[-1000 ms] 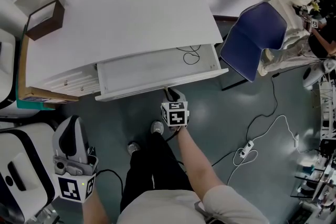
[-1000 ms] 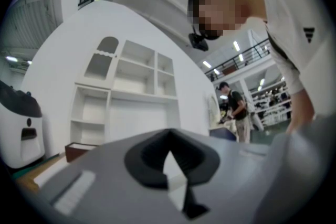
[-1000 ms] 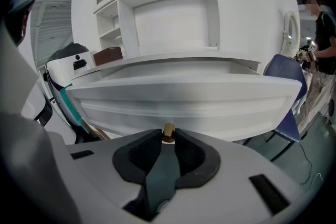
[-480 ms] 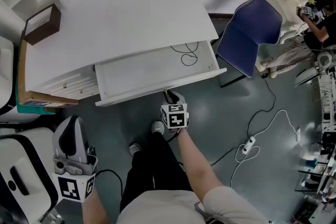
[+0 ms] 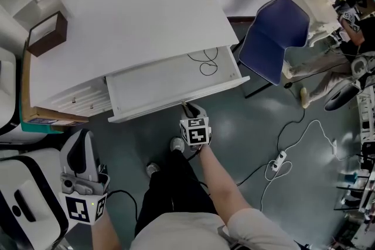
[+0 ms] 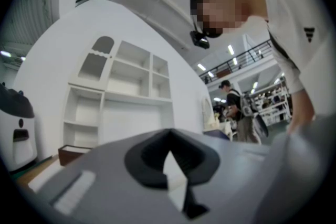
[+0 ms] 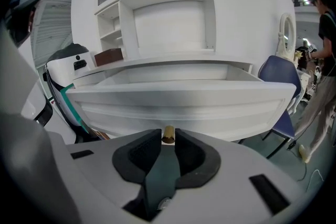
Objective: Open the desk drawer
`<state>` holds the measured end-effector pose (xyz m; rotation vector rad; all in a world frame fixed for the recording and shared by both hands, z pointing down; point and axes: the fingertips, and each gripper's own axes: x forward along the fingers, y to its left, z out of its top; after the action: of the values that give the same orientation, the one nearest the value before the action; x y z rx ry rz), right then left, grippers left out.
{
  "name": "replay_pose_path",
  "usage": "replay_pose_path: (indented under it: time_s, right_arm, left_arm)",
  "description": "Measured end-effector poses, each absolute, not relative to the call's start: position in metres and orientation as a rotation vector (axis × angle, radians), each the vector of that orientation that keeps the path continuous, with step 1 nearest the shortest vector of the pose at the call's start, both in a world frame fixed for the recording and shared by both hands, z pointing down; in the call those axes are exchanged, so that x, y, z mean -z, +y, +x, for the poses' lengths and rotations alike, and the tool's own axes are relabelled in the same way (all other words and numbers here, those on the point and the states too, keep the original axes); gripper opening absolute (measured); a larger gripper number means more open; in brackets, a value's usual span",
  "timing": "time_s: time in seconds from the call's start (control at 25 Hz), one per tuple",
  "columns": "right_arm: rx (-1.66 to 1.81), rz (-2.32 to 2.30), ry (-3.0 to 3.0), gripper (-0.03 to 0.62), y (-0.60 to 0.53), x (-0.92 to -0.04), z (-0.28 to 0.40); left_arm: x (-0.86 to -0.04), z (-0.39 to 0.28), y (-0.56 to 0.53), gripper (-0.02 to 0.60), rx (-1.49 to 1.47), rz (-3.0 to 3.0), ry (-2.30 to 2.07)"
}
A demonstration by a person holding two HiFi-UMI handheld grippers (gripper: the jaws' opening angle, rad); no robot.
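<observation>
The white desk has its wide drawer pulled out, with a thin black cable lying in its right end. In the right gripper view the drawer front fills the middle, and a small brass knob sticks out of it. My right gripper has that knob between its jaw tips. The jaws have just been opening and stand slightly off the knob. My left gripper hangs at the lower left, away from the desk, shut and empty.
A blue chair stands right of the drawer. A brown box sits at the desk's left end. A white machine is at the lower left. A power strip with a white cable lies on the floor. My feet are below the drawer.
The drawer front and my right gripper have edged slightly toward me, and the head view has shifted a little. My left gripper has stayed where it was.
</observation>
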<state>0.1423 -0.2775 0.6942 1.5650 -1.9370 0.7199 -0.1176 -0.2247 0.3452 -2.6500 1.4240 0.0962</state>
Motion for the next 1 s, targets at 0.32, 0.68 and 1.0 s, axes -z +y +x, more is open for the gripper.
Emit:
replay_pose_path:
  time_s: [0.32,0.68,1.0]
  right_arm:
    - [-0.673,1.674,-2.02,0.002,-0.261,-0.645,0.148]
    - [-0.58,1.782,-2.097,0.002,-0.238,-0.582,0.148]
    - [-0.47,1.871,-2.163,0.002,-0.223,-0.519,0.149]
  left_arm:
    - [-0.333,-0.118,-0.219,0.006,-0.118,-2.646,1.39]
    - [-0.326,-0.118,-0.21,0.006,-0.122,-2.663,1.359]
    - [-0.325,-0.117,-0.206,0.006,-0.097,-2.686,1.346]
